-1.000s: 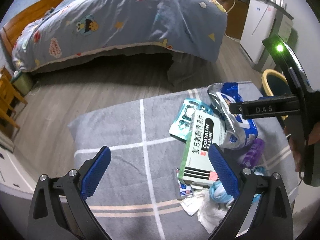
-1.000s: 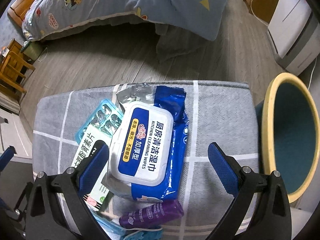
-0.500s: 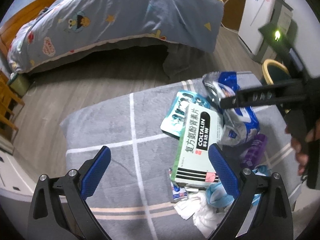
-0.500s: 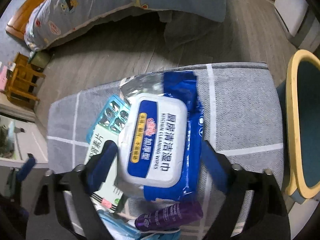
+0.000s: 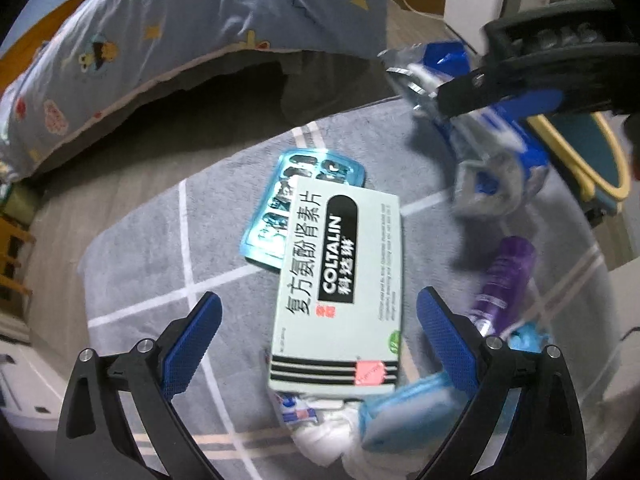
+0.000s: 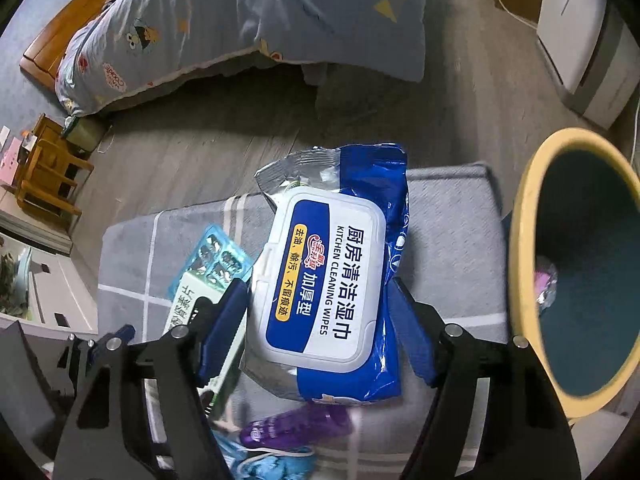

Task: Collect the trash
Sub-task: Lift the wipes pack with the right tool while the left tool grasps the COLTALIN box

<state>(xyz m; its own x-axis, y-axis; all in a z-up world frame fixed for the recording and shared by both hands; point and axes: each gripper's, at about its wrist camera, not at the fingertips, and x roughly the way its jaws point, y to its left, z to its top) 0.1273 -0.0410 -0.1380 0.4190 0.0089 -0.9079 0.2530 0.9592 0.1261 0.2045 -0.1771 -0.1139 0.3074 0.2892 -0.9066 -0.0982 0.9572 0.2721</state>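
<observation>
While the right tool clamps the blue-and-white soft plastic wipes pack at centre frame, its floppy, slick film looks light, best pinched across the stiff lid; the left tool hovers spread wide.

Glossy plastic wipes pack w/ foil end; matt card medicine box; woven cloth cushion.

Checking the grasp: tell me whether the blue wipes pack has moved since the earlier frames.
Yes. The blue plastic wipes pack has risen off the grey checked cushion, clamped in the right tool, toward the yellow-rimmed bin.
</observation>
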